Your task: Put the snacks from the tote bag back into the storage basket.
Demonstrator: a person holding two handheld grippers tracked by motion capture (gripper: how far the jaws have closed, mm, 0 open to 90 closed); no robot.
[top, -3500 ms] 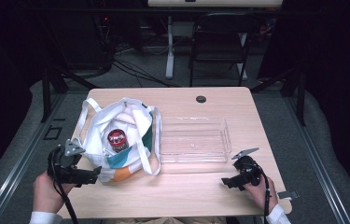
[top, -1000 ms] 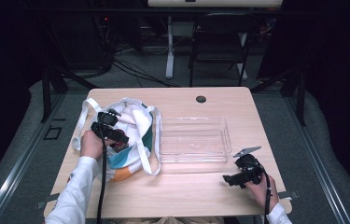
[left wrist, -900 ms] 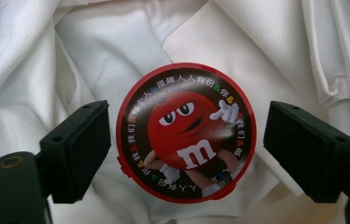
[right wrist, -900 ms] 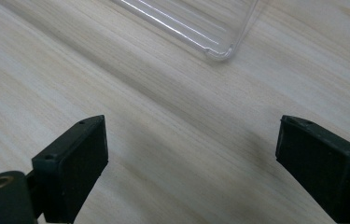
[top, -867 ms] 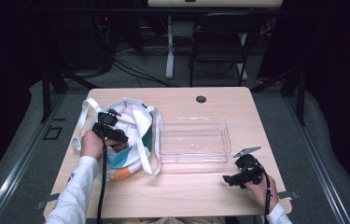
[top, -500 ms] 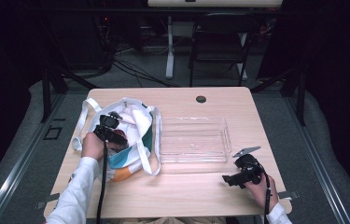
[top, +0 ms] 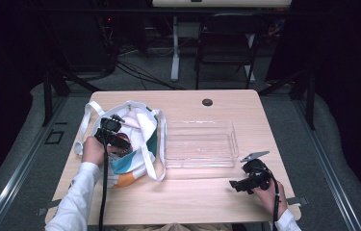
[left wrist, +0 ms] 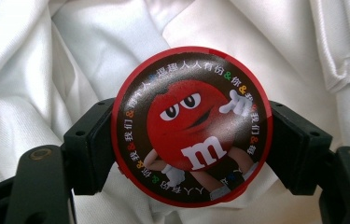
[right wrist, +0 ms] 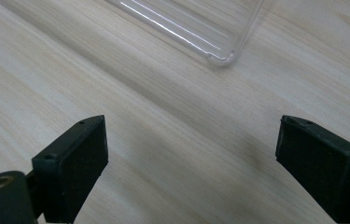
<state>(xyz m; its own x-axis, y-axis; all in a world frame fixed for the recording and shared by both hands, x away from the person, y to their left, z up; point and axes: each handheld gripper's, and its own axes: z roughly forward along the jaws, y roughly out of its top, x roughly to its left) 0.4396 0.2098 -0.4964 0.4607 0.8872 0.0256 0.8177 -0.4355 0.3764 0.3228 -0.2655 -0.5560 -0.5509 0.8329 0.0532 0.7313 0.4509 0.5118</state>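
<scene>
Since a few seconds ago the left gripper point(left wrist: 191, 140) has gone from the table's near edge into the tote bag point(top: 142, 144) and just closed on the round red candy tin point(left wrist: 192, 125).

Its black jaws press the tin's two sides, white bag cloth all around. The right gripper point(right wrist: 191, 163) hangs with jaws spread wide over bare table point(top: 192, 192), near the clear plastic tray point(top: 199, 144).

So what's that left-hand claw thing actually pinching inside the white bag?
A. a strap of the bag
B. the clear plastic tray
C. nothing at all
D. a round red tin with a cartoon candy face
D: the left gripper has both jaws against the sides of the round red tin, inside the white bag.
</scene>
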